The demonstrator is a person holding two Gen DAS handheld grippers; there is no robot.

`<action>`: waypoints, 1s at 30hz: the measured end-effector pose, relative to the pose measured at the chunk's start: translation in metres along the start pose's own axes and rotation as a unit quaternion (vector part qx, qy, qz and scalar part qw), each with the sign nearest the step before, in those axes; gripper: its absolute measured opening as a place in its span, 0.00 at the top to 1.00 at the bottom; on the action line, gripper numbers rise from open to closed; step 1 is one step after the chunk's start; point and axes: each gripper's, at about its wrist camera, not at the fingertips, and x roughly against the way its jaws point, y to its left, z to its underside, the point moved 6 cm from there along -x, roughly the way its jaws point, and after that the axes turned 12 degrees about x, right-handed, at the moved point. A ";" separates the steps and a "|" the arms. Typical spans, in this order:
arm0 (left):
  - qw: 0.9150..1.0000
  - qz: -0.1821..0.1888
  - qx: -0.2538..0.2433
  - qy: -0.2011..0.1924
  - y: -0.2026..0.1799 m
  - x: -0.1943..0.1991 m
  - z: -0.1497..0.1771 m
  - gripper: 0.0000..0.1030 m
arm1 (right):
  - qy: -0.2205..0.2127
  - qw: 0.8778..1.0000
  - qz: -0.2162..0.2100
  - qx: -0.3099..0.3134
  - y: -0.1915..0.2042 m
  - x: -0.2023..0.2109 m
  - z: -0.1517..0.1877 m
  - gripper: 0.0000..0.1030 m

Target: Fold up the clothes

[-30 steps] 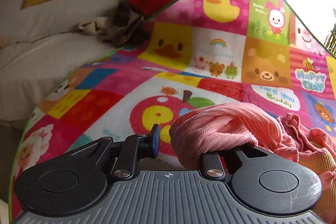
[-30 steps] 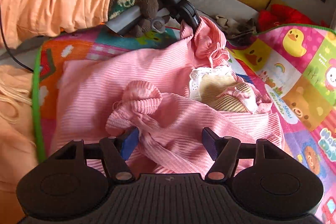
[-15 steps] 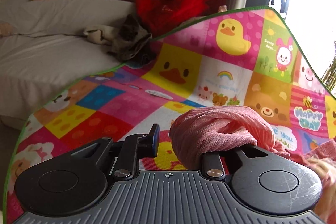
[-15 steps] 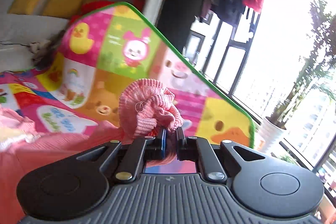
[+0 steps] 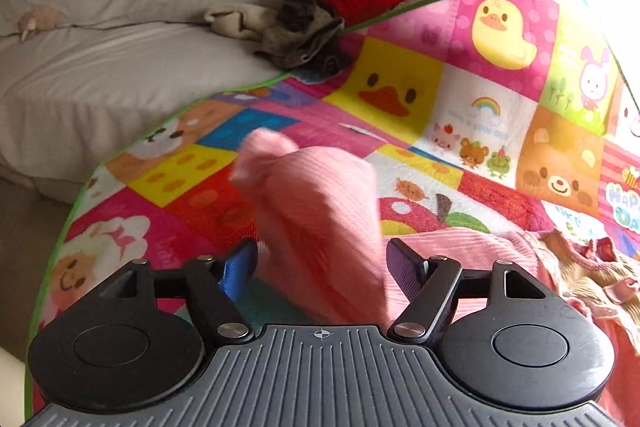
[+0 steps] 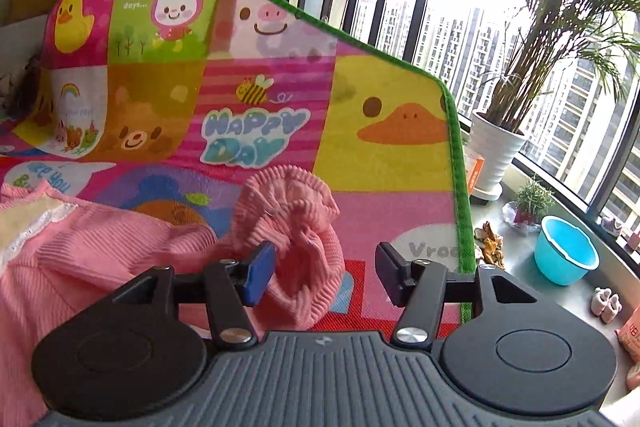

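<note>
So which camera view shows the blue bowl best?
The right wrist view: the blue bowl stands in plain sight on the sill by the window, near the white plant pot. The left wrist view does not show it; it faces the sofa.

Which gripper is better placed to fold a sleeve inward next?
Probably right: the right gripper is opening around a sharp pink cuff; the left gripper's sleeve is blurred, seemingly dropping.
</note>
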 end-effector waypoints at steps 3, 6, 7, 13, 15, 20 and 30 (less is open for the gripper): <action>0.999 0.046 -0.006 -0.006 -0.020 0.022 0.004 0.21 | -0.045 0.997 -0.062 0.012 0.033 0.022 -0.034 0.41; 0.994 0.107 -0.021 -0.011 -0.055 0.046 0.019 0.13 | -0.059 0.984 -0.161 0.045 0.095 0.033 -0.058 0.42; 0.990 0.134 -0.029 -0.010 -0.068 0.055 0.028 0.10 | -0.059 0.978 -0.192 0.055 0.118 0.035 -0.063 0.48; 0.966 0.243 -0.076 0.045 -0.120 0.075 0.093 0.09 | -0.039 0.942 -0.319 0.099 0.239 0.020 -0.096 0.69; 0.959 0.263 -0.082 0.067 -0.129 0.071 0.113 0.09 | -0.031 0.936 -0.332 0.114 0.273 0.007 -0.104 0.69; 0.951 0.282 -0.077 0.097 -0.133 0.058 0.138 0.07 | 0.012 0.927 -0.355 0.121 0.315 -0.029 -0.103 0.68; 0.946 0.287 -0.066 0.132 -0.127 0.051 0.149 0.03 | -0.041 0.923 -0.288 0.252 0.362 -0.053 -0.113 0.92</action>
